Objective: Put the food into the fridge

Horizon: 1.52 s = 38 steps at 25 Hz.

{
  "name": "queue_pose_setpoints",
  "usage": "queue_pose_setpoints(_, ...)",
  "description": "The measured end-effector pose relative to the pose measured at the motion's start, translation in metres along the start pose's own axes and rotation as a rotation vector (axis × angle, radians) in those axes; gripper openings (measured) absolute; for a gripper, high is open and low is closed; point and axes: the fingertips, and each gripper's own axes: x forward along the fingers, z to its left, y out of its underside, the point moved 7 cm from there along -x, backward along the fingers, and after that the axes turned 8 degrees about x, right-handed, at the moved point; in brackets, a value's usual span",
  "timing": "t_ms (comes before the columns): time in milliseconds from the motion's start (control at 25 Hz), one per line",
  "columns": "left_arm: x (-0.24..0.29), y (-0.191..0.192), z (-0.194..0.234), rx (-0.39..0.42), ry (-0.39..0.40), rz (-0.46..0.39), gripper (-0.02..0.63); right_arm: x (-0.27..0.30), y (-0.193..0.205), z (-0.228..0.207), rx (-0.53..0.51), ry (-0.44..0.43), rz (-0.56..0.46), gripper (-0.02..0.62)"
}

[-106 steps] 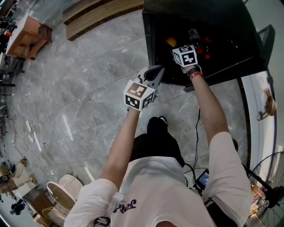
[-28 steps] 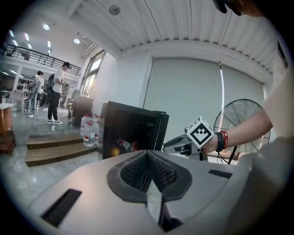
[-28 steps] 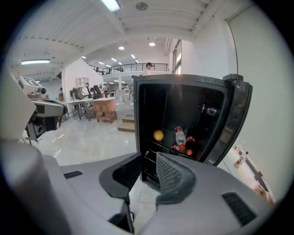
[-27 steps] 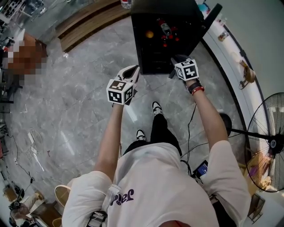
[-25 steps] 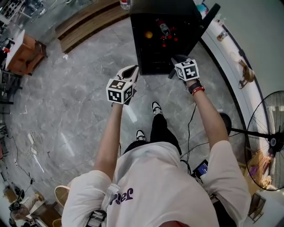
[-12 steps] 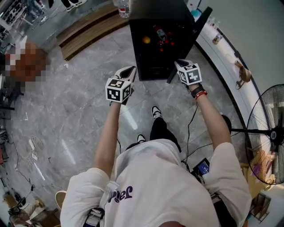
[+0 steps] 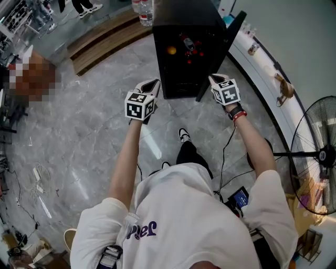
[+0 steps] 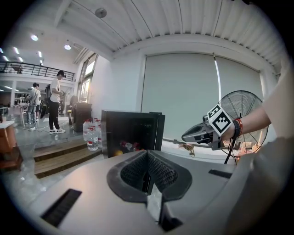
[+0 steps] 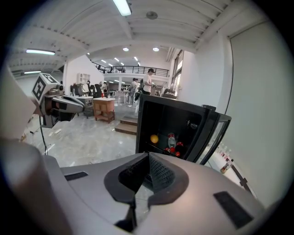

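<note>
The jaws of the left gripper [image 7: 153,83] and the right gripper [image 7: 213,79] are pressed together with nothing held; the right ones have just been closed. An orange fruit [image 9: 154,138] and red round food [image 9: 173,148] are seen in the open fridge [image 7: 181,16] ahead of them. The fruit looks light and rolly, best held round its middle.

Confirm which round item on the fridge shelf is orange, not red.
The round orange fruit, alone at the left end of the shelf in the open black fridge. The small round items to its right are red.
</note>
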Motion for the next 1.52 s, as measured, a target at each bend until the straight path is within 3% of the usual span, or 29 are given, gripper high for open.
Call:
queue_pose_setpoints(280, -0.015, -0.004, -0.002, 0.011, -0.036, -0.012, 0.017, -0.018, 0.003, 0.012, 0.008, 0.008, -0.035, 0.015)
queue_pose_setpoints(720, -0.051, 0.0, 0.002, 0.001, -0.12, -0.041, 0.018, -0.052, 0.003, 0.022, 0.113, 0.063, -0.15, 0.015)
queue_pose_setpoints(1520, -0.074, -0.024, 0.016, -0.003, -0.251, -0.196, 0.018, -0.068, -0.019, 0.054, 0.261, 0.105, -0.356, 0.014)
